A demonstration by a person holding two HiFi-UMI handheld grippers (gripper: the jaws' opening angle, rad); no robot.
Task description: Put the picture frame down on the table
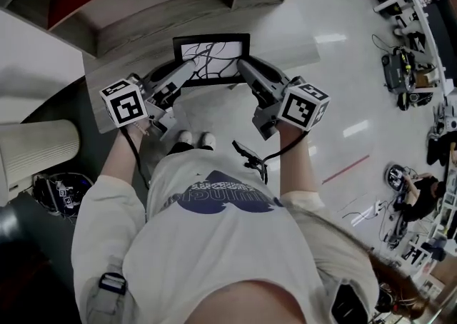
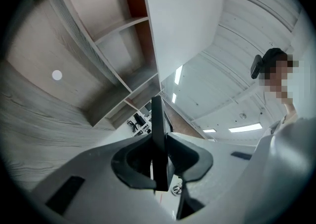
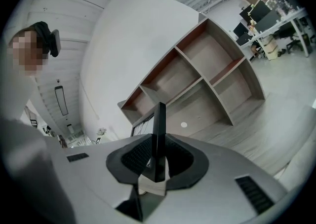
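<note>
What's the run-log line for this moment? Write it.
left gripper: shut on picture frame left edge | right gripper: shut on right edge | frame: held over table, not released

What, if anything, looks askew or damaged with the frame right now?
Nothing stands out. The picture frame is held level, with the left tongs and right tongs each shut on one side edge, above the table near its front edge. No damage shows.
</note>
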